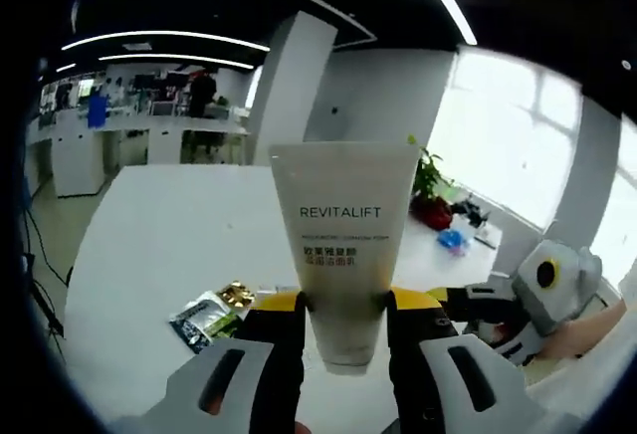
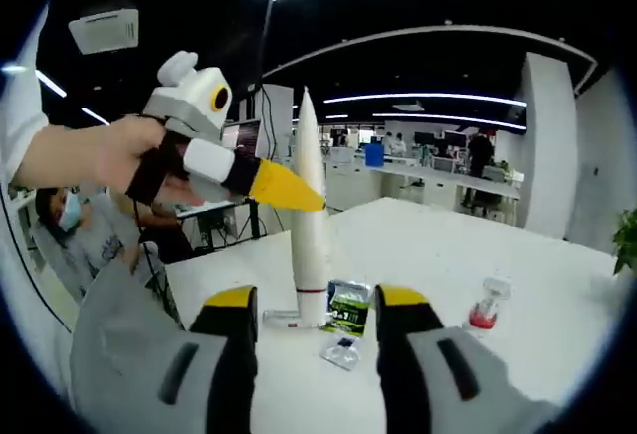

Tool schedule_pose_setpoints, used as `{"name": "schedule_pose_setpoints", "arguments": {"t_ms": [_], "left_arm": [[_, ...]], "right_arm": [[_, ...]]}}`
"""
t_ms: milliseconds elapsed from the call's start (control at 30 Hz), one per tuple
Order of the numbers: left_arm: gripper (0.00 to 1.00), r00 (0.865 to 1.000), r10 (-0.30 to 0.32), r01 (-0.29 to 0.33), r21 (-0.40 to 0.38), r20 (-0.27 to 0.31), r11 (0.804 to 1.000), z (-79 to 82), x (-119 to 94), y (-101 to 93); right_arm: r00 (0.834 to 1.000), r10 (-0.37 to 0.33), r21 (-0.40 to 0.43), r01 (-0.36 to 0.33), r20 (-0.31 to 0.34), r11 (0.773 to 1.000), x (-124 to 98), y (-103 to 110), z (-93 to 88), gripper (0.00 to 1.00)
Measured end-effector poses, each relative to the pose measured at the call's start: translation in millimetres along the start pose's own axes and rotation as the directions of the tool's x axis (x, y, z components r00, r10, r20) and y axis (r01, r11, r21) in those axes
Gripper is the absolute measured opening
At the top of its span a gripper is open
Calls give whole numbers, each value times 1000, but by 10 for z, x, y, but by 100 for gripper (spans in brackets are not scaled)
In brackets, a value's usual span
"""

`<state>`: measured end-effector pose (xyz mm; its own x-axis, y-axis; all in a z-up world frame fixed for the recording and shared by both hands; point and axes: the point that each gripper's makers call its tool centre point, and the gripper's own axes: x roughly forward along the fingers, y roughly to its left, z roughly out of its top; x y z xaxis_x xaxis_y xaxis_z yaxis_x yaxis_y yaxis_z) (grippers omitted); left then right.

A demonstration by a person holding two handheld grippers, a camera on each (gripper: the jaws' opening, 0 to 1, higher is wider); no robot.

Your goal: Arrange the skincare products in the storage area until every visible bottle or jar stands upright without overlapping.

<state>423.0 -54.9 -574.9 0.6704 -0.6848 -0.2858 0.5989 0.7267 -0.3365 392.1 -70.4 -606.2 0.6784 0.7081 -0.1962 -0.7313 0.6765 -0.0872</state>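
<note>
A pale tube printed REVITALIFT stands with its crimped end up between my left gripper's yellow-tipped jaws, which are shut on its lower part. In the right gripper view the same tube shows edge-on as a thin white spike, its cap low over the white table. The left gripper, held by a person's hand, clamps it from the left. My right gripper is open with nothing between its jaws, short of the tube. It also enters the left gripper view as the right gripper.
Sachets lie on the table just behind the tube, also seen as sachets in the left gripper view. A small clear bottle with red contents stands to the right. A potted plant sits at the table's far edge. People sit at the left.
</note>
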Motion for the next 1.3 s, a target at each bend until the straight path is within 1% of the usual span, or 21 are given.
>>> {"name": "schedule_pose_setpoints", "arguments": {"t_ms": [100,200,367,433,500,533,600,733,867,933,967,1000,1033,1067,1100,1133,1167,1200,1233,1267,1300], "left_arm": [[29,1000,-18,18,-15,12,1000,-1,3,-104],[29,999,-41,41,-18,18,999,-7,-5,-186],[29,994,-96,97,-32,45,995,-5,-31,-305],[29,992,-113,115,-31,53,993,5,-32,-339],[29,990,-123,125,-28,63,992,19,-26,-359],[29,990,-128,130,-27,65,991,21,-20,-366],[29,989,-137,139,-23,58,990,2,-5,-386],[29,983,-178,179,-2,45,984,-65,-2,-448],[29,969,-242,242,2,47,970,-76,-26,-537],[28,963,-268,268,16,39,963,-85,-36,-573],[27,959,-282,281,19,34,959,-91,-45,-594],[27,950,-312,311,14,28,950,-98,-59,-635],[27,943,-332,332,9,24,943,-105,-72,-670],[27,933,-359,359,15,13,933,-122,-87,-718],[28,929,-370,370,21,5,929,-136,-95,-736],[28,921,-389,389,31,-9,921,-155,-105,-778],[28,912,-411,411,37,-16,911,-164,-120,-824],[27,897,-441,442,42,-21,896,-169,-142,-877],[26,879,-476,477,43,-24,878,-165,-177,-947],[25,870,-493,493,55,-25,868,-156,-196,-979],[23,856,-516,516,74,-26,853,-139,-226,-1029]], "right_arm": [[1000,4,-24,-4,6,1000,74,29,52,42],[1000,-1,-34,1,5,999,95,17,70,37],[999,-34,-26,34,7,999,49,-87,101,26],[1000,-27,-10,27,-2,1000,26,-106,89,23],[999,-36,-47,37,21,998,-9,-128,108,23],[999,-32,-48,33,18,998,-21,-114,100,22],[1000,-16,-24,16,8,1000,-40,-106,77,21],[1000,25,-38,-26,-14,999,-105,-102,18,20],[994,109,72,-109,7,991,-184,-52,20,20],[985,170,155,-173,38,973,-225,-20,27,20],[975,214,190,-222,60,956,-258,16,34,20],[966,247,201,-258,78,945,-283,53,48,20],[949,297,223,-313,103,923,-321,120,63,20],[938,326,238,-345,116,908,-348,163,71,20],[927,353,241,-374,126,896,-371,204,78,20],[904,402,241,-426,143,872,-417,288,96,20],[893,425,238,-449,146,861,-441,323,99,20],[876,454,235,-481,162,845,-475,363,118,20],[859,480,239,-511,175,826,-510,395,138,20],[846,495,234,-531,197,815,-542,410,171,20],[834,511,229,-549,205,804,-567,433,182,20]]}}
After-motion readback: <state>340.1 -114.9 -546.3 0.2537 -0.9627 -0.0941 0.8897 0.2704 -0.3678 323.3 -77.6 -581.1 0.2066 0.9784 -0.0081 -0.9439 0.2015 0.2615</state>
